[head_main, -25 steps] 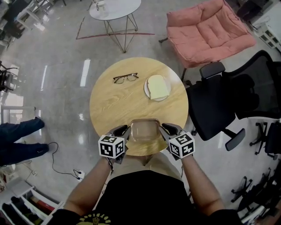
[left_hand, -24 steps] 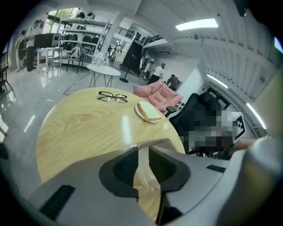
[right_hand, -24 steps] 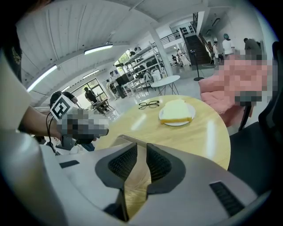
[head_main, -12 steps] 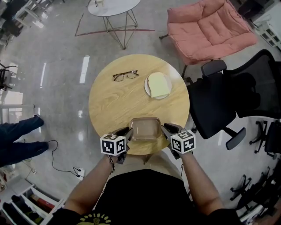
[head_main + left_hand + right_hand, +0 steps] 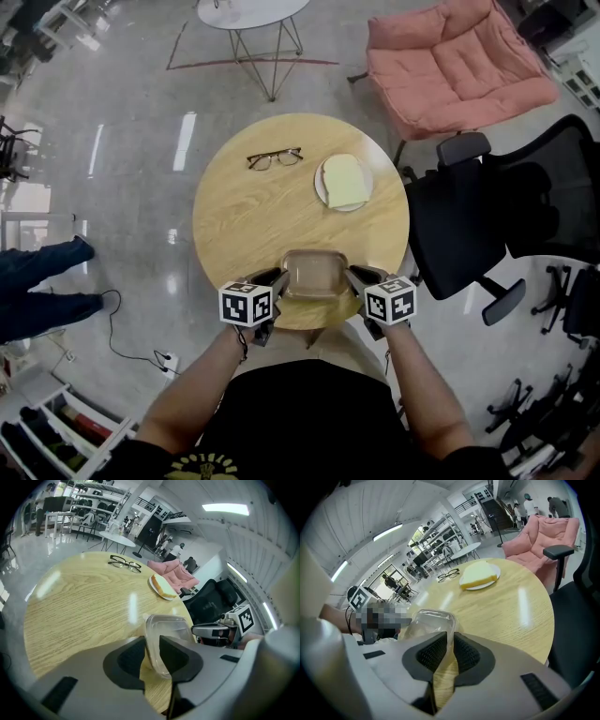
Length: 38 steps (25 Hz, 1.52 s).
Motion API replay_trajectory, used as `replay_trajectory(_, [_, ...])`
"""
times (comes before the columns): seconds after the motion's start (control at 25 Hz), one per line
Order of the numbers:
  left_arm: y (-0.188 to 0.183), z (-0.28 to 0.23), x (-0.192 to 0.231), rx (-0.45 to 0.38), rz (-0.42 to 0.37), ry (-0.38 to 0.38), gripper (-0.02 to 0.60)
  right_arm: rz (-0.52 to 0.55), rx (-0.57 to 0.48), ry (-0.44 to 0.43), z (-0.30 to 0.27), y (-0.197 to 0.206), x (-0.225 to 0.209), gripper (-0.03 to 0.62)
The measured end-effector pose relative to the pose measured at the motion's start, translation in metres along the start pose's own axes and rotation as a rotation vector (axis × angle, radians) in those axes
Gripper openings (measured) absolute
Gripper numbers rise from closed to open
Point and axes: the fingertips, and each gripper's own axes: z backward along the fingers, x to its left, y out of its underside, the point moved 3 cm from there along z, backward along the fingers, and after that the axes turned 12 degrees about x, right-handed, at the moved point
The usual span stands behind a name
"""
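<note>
We pinch the tub (image 5: 315, 273) by its side walls, left gripper (image 5: 278, 278) and right gripper (image 5: 354, 276) each clamped on one, at the near edge of the table (image 5: 246, 216); bread (image 5: 345, 181) and glasses (image 5: 274, 157) lie well beyond.

Left gripper (image 5: 275, 279): pale grey moulded shell, broad and rounded, with a black recess round the jaws lined by dark ribbed pads (image 5: 132, 656).
Right gripper (image 5: 356, 277): the same grey shell and ribbed black lining, plus a dark slot-shaped inset (image 5: 534, 684) on the flank.
Left marker cube (image 5: 246, 304): white, with black square-patterned markers on its faces.
Right marker cube (image 5: 390, 300): a match for the other.
Shirt (image 5: 300, 422): black, short-sleeved, with a yellowish print low on the chest (too small to read from here).
Wristband (image 5: 241, 343): thin and dark, on the left wrist.
Trousers (image 5: 314, 349): tan.
</note>
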Motion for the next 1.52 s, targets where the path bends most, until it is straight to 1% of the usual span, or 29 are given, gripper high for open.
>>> replay_trajectory(0.08, [0.001,0.000,0.001,0.001,0.010,0.009,0.107,-0.011,-0.011,-0.006,0.001,-0.002,0.002,0.052])
replay_trajectory(0.2, [0.001,0.000,0.003,0.002,0.017,0.010,0.083,-0.030,-0.026,-0.011,0.004,-0.006,0.004,0.043])
replay_trajectory(0.24, [0.000,0.001,0.002,-0.002,0.020,0.008,0.044,-0.031,-0.028,-0.011,0.005,-0.006,0.004,0.041])
replay_trajectory(0.36, [-0.002,0.006,-0.001,-0.015,0.017,0.003,0.043,-0.034,-0.033,-0.015,0.011,-0.007,0.006,0.038])
replay_trajectory(0.48, [-0.006,0.013,-0.007,-0.032,-0.003,-0.006,0.038,-0.028,-0.041,-0.019,0.017,-0.008,0.009,0.038])
replay_trajectory(0.72, [-0.013,0.025,-0.022,-0.068,-0.074,-0.048,0.035,-0.030,-0.071,-0.027,0.034,-0.011,0.014,0.037])
replay_trajectory(1.0, [-0.018,0.044,-0.044,-0.135,-0.153,-0.100,0.032,0.056,-0.113,0.003,0.058,-0.019,0.023,0.035])
replay_trajectory(1.24, [-0.021,0.064,-0.059,-0.207,-0.161,-0.124,0.029,0.103,-0.140,-0.002,0.076,-0.024,0.032,0.035])
replay_trajectory(1.44, [-0.024,0.083,-0.082,-0.268,-0.238,-0.154,0.029,0.152,-0.169,-0.005,0.100,-0.027,0.040,0.034])
replay_trajectory(1.52, [-0.027,0.092,-0.091,-0.296,-0.252,-0.162,0.029,0.178,-0.181,-0.002,0.111,-0.029,0.044,0.035])
